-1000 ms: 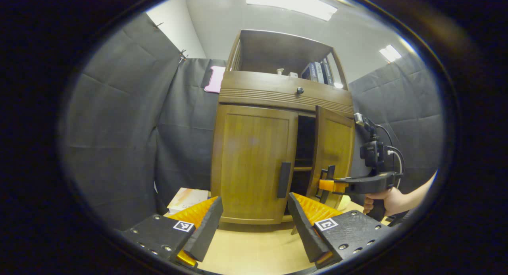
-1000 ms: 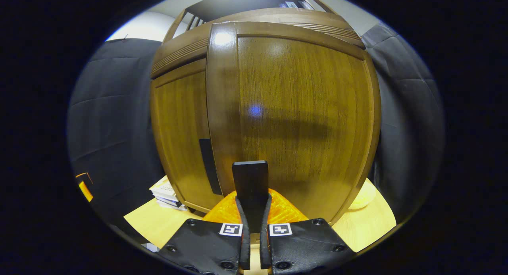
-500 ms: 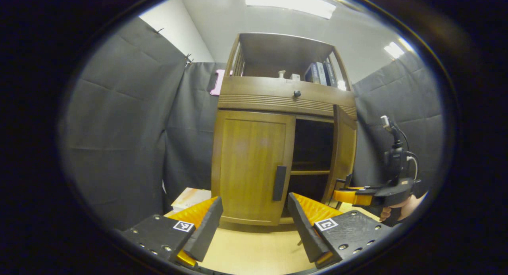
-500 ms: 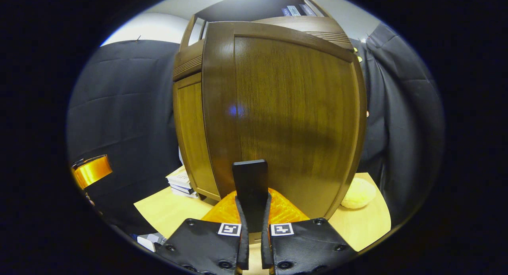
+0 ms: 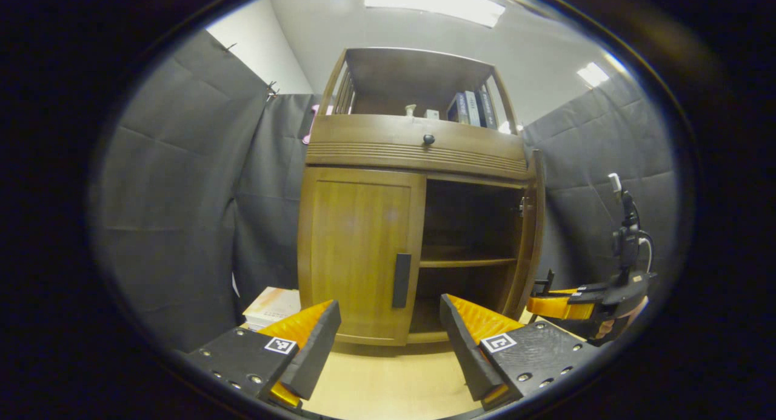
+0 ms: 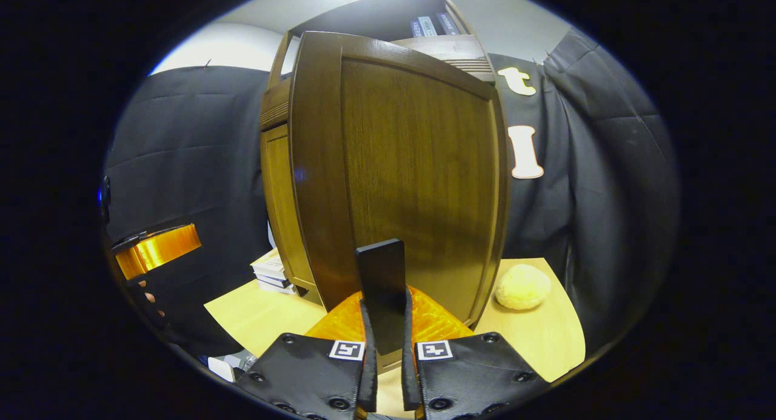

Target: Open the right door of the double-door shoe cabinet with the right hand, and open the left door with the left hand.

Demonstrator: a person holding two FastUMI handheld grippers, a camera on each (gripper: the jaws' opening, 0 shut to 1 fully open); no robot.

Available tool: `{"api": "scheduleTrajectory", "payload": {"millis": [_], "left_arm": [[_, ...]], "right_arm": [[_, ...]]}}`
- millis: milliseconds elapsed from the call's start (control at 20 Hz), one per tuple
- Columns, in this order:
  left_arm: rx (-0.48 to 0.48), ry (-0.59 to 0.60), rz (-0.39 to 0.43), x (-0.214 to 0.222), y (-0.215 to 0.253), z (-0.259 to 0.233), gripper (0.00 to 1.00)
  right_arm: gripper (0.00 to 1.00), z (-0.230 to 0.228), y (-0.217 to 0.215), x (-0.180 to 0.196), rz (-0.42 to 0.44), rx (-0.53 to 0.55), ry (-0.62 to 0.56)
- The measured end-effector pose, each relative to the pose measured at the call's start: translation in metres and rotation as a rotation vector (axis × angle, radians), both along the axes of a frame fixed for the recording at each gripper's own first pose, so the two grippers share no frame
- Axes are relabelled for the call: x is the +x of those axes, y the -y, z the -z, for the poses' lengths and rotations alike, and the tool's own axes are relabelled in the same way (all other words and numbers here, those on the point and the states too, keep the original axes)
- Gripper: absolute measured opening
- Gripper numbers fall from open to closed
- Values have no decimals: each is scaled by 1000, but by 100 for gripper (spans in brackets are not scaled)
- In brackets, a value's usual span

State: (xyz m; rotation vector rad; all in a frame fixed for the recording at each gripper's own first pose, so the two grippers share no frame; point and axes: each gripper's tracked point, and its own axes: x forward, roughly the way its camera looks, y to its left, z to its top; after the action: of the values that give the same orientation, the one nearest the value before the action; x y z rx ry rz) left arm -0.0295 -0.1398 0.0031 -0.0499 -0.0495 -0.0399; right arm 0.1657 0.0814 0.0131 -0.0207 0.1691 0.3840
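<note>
While right tool (image 6: 385,371) clamps right door's handle (image 6: 381,286), left tool (image 5: 388,341) gapes near closed left door (image 5: 357,256).

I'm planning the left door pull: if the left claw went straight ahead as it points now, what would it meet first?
Probably the closed left door near its dark handle. The left claw is open and stands off from it over the tabletop; depth is uncertain.

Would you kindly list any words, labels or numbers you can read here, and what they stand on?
Book spines on the cabinet top shelf: too small to read.
Stacked books beside the cabinet: blurred.
Square markers: patterns, no words.
</note>
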Motion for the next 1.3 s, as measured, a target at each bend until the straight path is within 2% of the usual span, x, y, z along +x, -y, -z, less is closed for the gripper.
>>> {"api": "scheduleTrajectory", "payload": {"millis": [250,300,400,700,750,800,850,1000,1050,1100,1150,1250,1300], "left_arm": [[23,-1,29,-3,16,2,96],[25,-1,34,-4,18,2,96],[22,-5,37,-5,23,2,94],[5,-11,32,-13,36,2,96],[2,-18,29,-16,39,3,96],[-10,-21,31,-18,42,3,96],[-28,-20,36,-21,49,2,95],[-64,-28,31,-27,60,0,96],[-67,-32,21,-29,64,0,96],[-65,-33,8,-31,68,-2,95],[-60,-34,-7,-35,72,-4,95],[-42,-36,-48,-45,79,-6,95],[-33,-37,-74,-51,82,-6,95]], "right_arm": [[18,0,11,-5,26,6,-3],[14,-1,13,-5,35,7,-2],[17,-2,22,-7,52,12,-1],[17,-3,44,-5,111,31,0],[17,-4,47,-4,123,38,1],[13,-5,52,-3,138,48,4],[17,-5,56,-1,151,58,7],[11,-11,73,0,187,82,29],[10,-11,67,6,157,95,27],[1,-13,64,5,139,103,28],[20,-14,60,4,112,106,32],[13,-18,62,5,83,95,52],[15,-16,63,3,75,89,54]]}}
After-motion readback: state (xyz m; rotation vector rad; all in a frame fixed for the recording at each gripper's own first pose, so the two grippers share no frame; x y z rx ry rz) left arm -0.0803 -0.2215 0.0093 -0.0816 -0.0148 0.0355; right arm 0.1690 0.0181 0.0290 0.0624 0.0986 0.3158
